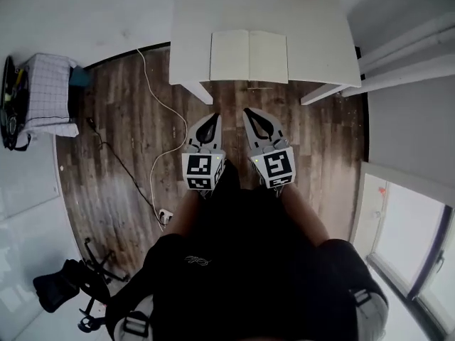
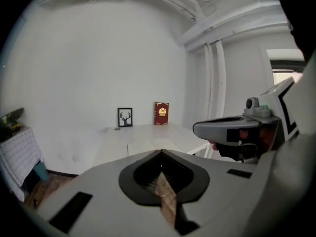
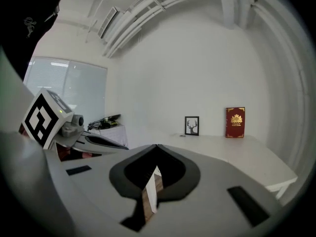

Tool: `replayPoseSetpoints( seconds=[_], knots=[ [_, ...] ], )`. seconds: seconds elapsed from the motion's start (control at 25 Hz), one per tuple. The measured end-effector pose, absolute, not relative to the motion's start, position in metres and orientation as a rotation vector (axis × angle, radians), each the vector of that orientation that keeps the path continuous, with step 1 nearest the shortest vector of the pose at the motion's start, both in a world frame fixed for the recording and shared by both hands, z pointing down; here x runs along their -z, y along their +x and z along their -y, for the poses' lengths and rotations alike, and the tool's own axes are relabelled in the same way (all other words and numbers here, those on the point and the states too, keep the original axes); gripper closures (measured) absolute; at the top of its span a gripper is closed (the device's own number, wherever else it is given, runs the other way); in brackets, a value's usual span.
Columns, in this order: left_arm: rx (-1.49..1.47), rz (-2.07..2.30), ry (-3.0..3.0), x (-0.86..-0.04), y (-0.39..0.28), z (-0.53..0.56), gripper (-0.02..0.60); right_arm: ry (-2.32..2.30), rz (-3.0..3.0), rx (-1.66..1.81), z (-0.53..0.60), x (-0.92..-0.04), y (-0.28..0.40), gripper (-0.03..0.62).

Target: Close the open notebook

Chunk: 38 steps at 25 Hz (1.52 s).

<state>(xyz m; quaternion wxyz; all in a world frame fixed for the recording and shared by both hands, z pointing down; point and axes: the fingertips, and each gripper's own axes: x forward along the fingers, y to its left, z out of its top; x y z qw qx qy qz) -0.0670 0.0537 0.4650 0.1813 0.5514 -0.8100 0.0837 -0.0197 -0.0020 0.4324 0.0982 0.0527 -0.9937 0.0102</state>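
The open notebook [image 1: 249,55] lies flat with blank white pages near the front edge of the white table [image 1: 320,27]. Both grippers are held side by side over the wooden floor, short of the table and apart from the notebook. My left gripper [image 1: 212,118] is shut with nothing in it, its tips meeting [image 2: 160,152]. My right gripper [image 1: 249,112] is shut and empty too, its jaws joined at the tip [image 3: 156,146]. Each gripper shows in the other's view: the right gripper [image 2: 232,129] and the left gripper [image 3: 94,141]. The notebook [image 2: 148,144] shows only faintly beyond the left jaws.
A red book [image 2: 161,113] and a framed deer picture [image 2: 125,117] stand at the table's far edge against the wall. A white cable [image 1: 158,112] runs across the floor to a socket strip [image 1: 165,216]. A checked-cloth stand [image 1: 46,94] is at left, an office chair [image 1: 67,284] at lower left.
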Motion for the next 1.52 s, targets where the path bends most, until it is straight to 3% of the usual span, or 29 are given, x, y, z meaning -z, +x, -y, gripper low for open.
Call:
replayPoseSetpoints(
  seconds=[0.36, 0.84, 0.96, 1.08, 1.52],
  knots=[
    [-0.294, 2.03, 1.821, -0.482, -0.131, -0.019, 0.58, 0.609, 2.817, -0.302, 0.037, -0.46, -0.061, 0.572],
    [-0.448, 1.778, 1.967, -0.518, -0.097, 0.056, 0.58, 1.098, 2.607, -0.811, 0.154, -0.534, 0.006, 0.566],
    [-0.502, 1.715, 1.981, -0.526, -0.09, 0.071, 0.58, 1.141, 2.551, -0.919, 0.177, -0.559, 0.01, 0.539],
    [-0.549, 1.678, 1.994, -0.533, -0.085, 0.089, 0.58, 1.156, 2.509, -1.034, 0.2, -0.583, 0.01, 0.471],
    [-0.639, 1.583, 1.961, -0.566, -0.068, 0.124, 0.58, 1.14, 2.401, -1.29, 0.221, -0.639, 0.009, 0.471]
  ],
)
